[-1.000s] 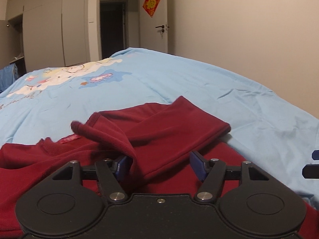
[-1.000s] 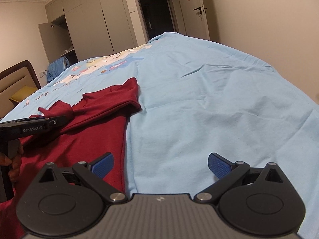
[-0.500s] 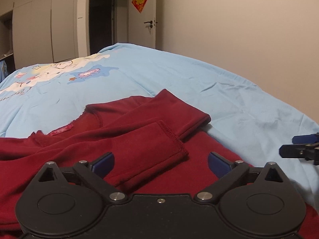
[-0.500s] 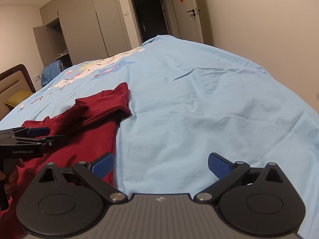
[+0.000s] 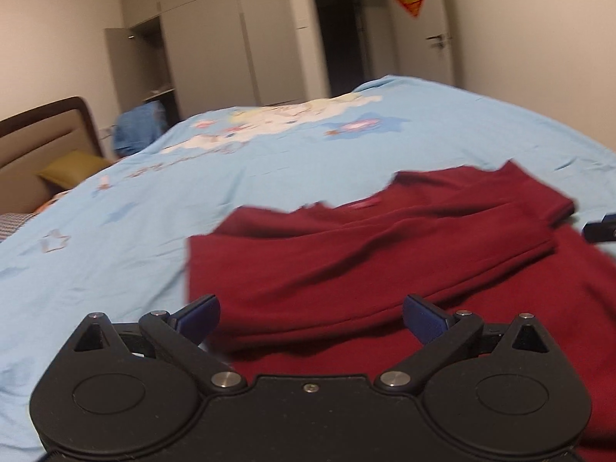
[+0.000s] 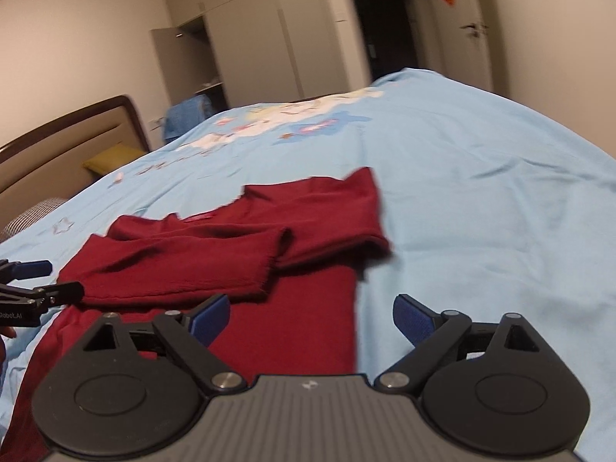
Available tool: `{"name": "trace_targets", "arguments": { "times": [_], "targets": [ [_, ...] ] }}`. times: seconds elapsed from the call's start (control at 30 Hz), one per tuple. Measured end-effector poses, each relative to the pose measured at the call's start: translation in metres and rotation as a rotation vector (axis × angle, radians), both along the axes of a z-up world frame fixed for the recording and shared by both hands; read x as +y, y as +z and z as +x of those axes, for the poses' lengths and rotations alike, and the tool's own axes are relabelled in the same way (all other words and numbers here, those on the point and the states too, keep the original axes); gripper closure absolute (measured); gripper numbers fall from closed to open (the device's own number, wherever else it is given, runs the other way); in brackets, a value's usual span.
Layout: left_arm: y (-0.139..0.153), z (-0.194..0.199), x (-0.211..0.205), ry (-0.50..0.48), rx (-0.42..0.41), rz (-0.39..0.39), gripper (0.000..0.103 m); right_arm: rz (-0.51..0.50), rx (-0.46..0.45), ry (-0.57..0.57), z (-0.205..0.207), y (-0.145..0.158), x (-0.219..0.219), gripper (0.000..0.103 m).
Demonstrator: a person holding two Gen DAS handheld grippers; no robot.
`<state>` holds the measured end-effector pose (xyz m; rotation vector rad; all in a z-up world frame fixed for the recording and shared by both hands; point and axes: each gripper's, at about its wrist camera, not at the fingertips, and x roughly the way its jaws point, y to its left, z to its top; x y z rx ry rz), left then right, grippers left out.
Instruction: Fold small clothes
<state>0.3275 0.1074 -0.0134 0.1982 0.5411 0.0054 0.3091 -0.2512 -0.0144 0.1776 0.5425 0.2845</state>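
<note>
A dark red long-sleeved top (image 5: 385, 269) lies flat on the light blue bedspread (image 5: 269, 177), both sleeves folded across its chest. It also shows in the right wrist view (image 6: 231, 261). My left gripper (image 5: 310, 317) is open and empty, low over the top's near left part. My right gripper (image 6: 311, 317) is open and empty, low over the top's right edge. The left gripper's tip (image 6: 34, 281) shows at the left of the right wrist view; the right gripper's tip (image 5: 600, 229) shows at the right edge of the left wrist view.
The bedspread (image 6: 481, 200) has a cartoon print (image 5: 292, 123) at the far end. A wooden headboard (image 5: 42, 146) and a yellow pillow (image 5: 73, 169) are at the left. Wardrobes (image 5: 238, 38), a dark doorway and a white door stand behind. A wall runs along the right.
The left gripper let go of the sleeve, which now lies across the chest, and opened wide. Both views have swung left, and the right gripper moved over the top's right edge.
</note>
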Motion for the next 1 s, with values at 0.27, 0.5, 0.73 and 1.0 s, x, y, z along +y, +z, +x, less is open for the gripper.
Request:
{"name": "trace_targets", "arguments": {
  "times": [0.27, 0.5, 0.73, 1.0],
  "targets": [
    [-0.019, 0.007, 0.053, 0.063, 0.062, 0.055, 0.008, -0.069, 0.020, 0.115, 0.057, -0.002, 0.042, 0.036],
    [-0.033, 0.025, 0.054, 0.036, 0.055, 0.115, 0.018, -0.101, 0.075, 0.123, 0.093, -0.009, 0.052, 0.068],
    [-0.030, 0.039, 0.045, 0.008, -0.002, 0.174, 0.035, -0.128, 0.008, 0.156, 0.099, 0.010, 0.052, 0.098],
    [-0.021, 0.043, 0.042, 0.032, 0.028, 0.126, 0.081, -0.140, -0.053, 0.153, 0.103, 0.023, 0.057, 0.098]
  ]
}}
